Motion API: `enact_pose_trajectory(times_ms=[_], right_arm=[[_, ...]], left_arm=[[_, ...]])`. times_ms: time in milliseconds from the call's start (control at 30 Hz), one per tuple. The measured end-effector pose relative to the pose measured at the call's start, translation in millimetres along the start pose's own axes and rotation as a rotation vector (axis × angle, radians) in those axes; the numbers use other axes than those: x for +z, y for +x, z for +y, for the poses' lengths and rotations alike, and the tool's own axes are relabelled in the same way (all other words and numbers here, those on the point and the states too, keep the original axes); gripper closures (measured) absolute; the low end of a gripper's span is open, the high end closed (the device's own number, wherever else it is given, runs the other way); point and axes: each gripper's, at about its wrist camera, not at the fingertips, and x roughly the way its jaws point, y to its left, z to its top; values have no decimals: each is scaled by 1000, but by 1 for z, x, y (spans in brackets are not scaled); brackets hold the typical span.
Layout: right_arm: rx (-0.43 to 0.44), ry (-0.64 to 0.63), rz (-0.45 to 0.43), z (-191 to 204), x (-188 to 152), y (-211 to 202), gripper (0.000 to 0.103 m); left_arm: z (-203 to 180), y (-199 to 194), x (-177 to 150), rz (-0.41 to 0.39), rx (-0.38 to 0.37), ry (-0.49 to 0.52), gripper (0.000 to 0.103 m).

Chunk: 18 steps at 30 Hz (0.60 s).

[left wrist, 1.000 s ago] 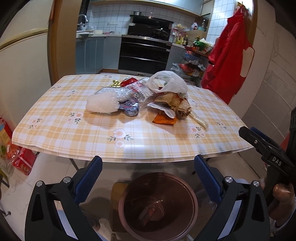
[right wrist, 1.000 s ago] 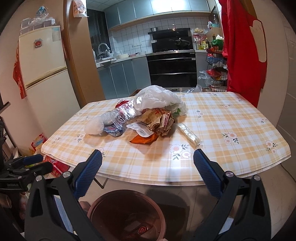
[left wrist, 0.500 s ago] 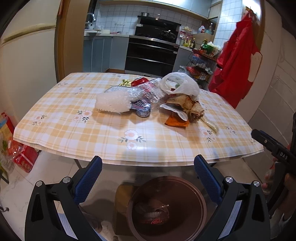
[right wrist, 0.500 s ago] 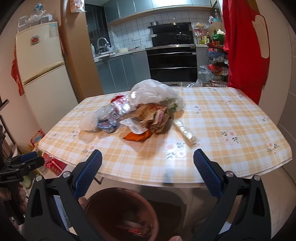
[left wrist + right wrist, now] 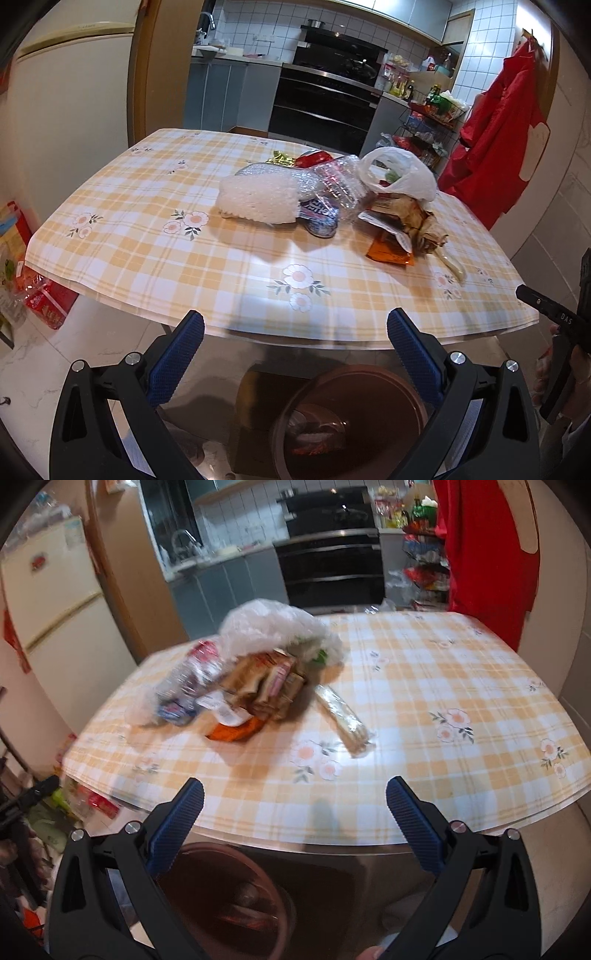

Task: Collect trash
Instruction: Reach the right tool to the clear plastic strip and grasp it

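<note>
A heap of trash lies on the checked table (image 5: pixel 155 236): white bubble wrap (image 5: pixel 258 201), a crushed clear bottle (image 5: pixel 340 184), a white plastic bag (image 5: pixel 402 177) (image 5: pixel 273 627), brown paper wrappers (image 5: pixel 417 221) (image 5: pixel 269 686), an orange packet (image 5: pixel 388 254) (image 5: pixel 232 733) and a long clear-wrapped stick (image 5: pixel 341 716). A brown trash bin (image 5: pixel 351 424) (image 5: pixel 225 901) stands on the floor under the table's near edge, with some trash inside. My left gripper (image 5: pixel 295 354) and right gripper (image 5: pixel 295 830) are both open and empty, just short of the table edge, above the bin.
A fridge (image 5: pixel 74 92) stands at the left and a kitchen with an oven (image 5: pixel 325 107) lies behind the table. A red apron (image 5: pixel 495 147) hangs at the right. Red packets (image 5: pixel 48 306) lie on the floor at the left. The right gripper's tip (image 5: pixel 543 306) shows at the left view's right edge.
Both grippers have moved forward and up toward the table. The trash heap looks nearer and the bin has slid lower in both views. Both stay open.
</note>
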Motion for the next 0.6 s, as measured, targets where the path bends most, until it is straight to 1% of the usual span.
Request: enact_pose_trajectory(times_ms=[167,233,433,533,567,600], right_arm=[[-38,-63,23,2,7,18,6],[-29,-62,53,-2,12,30,6],[-35,-79,88,-16,29,64,6],[-10,-95,102,-24,43,85,7],[-1,-102,107,-26,48,94,11],[-2,-111,113,-27,51,102,18]], left_arm=[[0,22,14,27,7,59,6],[0,32,23,33,8,72,6],[-4,64,53,27,21,115,6],[-4,80,65,32,20,117,6],[-3,83,67,35,20,111,6],[-3,87,69,39,18,102,6]])
